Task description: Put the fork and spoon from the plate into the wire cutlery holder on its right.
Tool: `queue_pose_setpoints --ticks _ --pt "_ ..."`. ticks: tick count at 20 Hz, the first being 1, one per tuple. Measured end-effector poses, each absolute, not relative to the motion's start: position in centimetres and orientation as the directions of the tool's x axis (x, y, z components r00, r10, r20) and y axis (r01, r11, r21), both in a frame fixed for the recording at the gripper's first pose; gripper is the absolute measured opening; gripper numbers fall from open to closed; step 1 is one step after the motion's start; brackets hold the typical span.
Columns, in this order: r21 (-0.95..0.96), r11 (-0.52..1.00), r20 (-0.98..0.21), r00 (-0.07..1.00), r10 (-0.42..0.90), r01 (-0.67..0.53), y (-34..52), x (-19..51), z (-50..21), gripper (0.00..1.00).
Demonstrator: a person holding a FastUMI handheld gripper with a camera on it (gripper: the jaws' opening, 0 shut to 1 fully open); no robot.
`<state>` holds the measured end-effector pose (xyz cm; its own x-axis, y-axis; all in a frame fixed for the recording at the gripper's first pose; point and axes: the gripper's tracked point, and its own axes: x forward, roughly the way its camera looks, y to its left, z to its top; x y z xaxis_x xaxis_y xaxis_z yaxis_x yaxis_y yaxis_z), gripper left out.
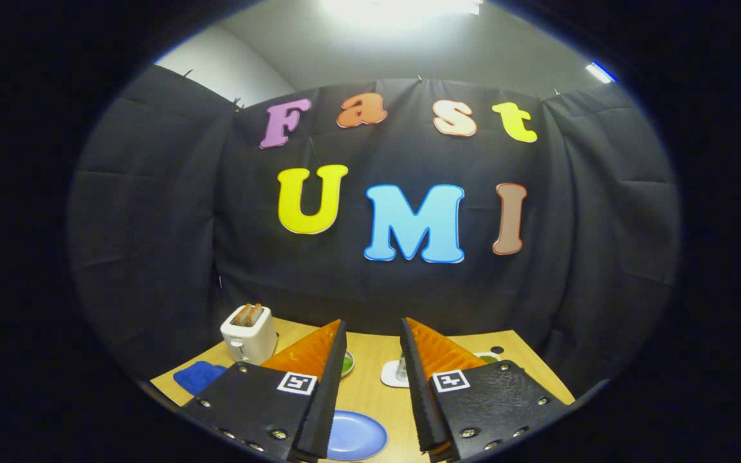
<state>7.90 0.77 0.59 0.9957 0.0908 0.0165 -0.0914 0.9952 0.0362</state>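
Gripper (pixel 372 334): held above the table, aimed level toward the booth's back wall; its two fingers stand well apart with a wide gap between them and nothing in their hold.
Left finger: its tip sits in front of a small dish with green contents (pixel 347 364), hiding most of that dish.
Right finger: its tip rises beside a clear, upright object on a white square base (pixel 399 373), which shows in the gap just inside that finger; whether this is the wire cutlery holder cannot be told.
Round blue plate (pixel 356 435): lies flat on the table low in the gap between the fingers, closer to the left finger, whose inner edge covers the plate's left side. The visible part of the plate looks bare; fork and spoon cannot be made out on it.
Light wooden table (pixel 368 392): runs between and beyond the fingers up to the black cloth wall.
White two-slot toaster with brown toast in its slots (pixel 249 333): stands upright beyond and to the outside of the left finger, near the table's far corner.
Blue folded cloth (pixel 197 376): lies on the table just in front of the toaster, outside the left finger.
Beyond the right finger: a sliver of something green and white (pixel 489 357) and a small dark round spot (pixel 497 350) on the table, both too small to identify.
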Motion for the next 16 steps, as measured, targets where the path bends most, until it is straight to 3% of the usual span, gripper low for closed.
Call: queue_pose_setpoints --ticks 1,2,3,7,11,16 --pt "0.013 0.996 0.037 0.995 0.087 -0.088 1.7 7.6 0.8 0.53" --pt "-0.007 0.995 0.059 0.993 0.1 -0.1 3.0 7.3 0.9 0.79" --pt "-0.044 0.996 0.082 0.993 0.087 -0.084 3.5 7.5 1.0 0.87" --pt "-0.012 0.994 0.146 0.983 0.108 -0.107 6.8 7.2 0.8 0.88" --pt "-0.06 0.982 -0.001 0.984 0.178 -0.178 10.0 6.9 -3.6 0.88" --pt "-0.055 0.953 0.063 0.951 0.302 -0.299 13.5 6.3 -1.4 0.88"
